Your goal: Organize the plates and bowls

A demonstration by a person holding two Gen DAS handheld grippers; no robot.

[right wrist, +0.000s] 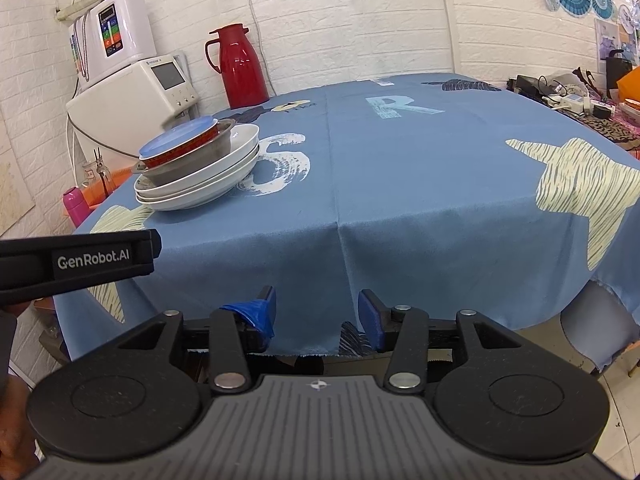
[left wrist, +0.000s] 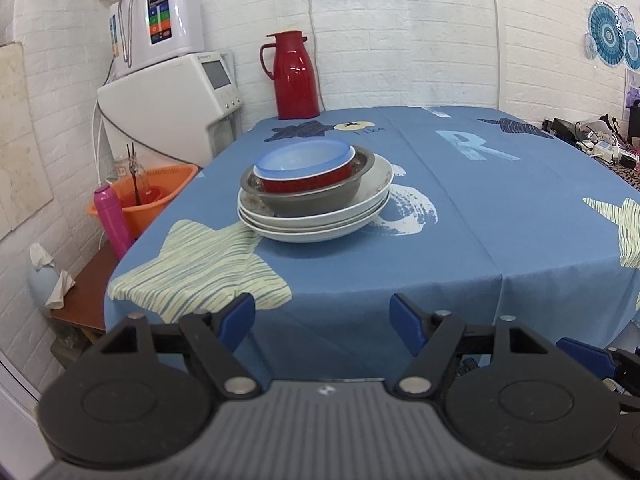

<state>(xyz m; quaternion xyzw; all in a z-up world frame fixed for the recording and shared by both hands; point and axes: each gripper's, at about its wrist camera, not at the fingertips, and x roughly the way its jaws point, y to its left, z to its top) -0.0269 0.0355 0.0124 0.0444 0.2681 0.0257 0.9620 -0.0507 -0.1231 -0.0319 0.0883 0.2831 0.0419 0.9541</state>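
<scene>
On the blue-clothed table [left wrist: 460, 240], white ceramic plates [left wrist: 316, 216] carry nested bowls [left wrist: 308, 176] at 11 o'clock. Left gripper [left wrist: 322, 316] and right gripper [right wrist: 316, 310] jaws stand apart, empty.

The table [left wrist: 460, 232] wears a blue cloth printed with pale yellow striped stars, white brush swirls and a light blue letter R. On it, white plates [left wrist: 316, 220] carry a grey bowl [left wrist: 316, 200], a red bowl [left wrist: 304, 182] and a blue lid [left wrist: 304, 156]. The jug [left wrist: 292, 76] is red; claw pads [left wrist: 240, 316] are blue.
</scene>
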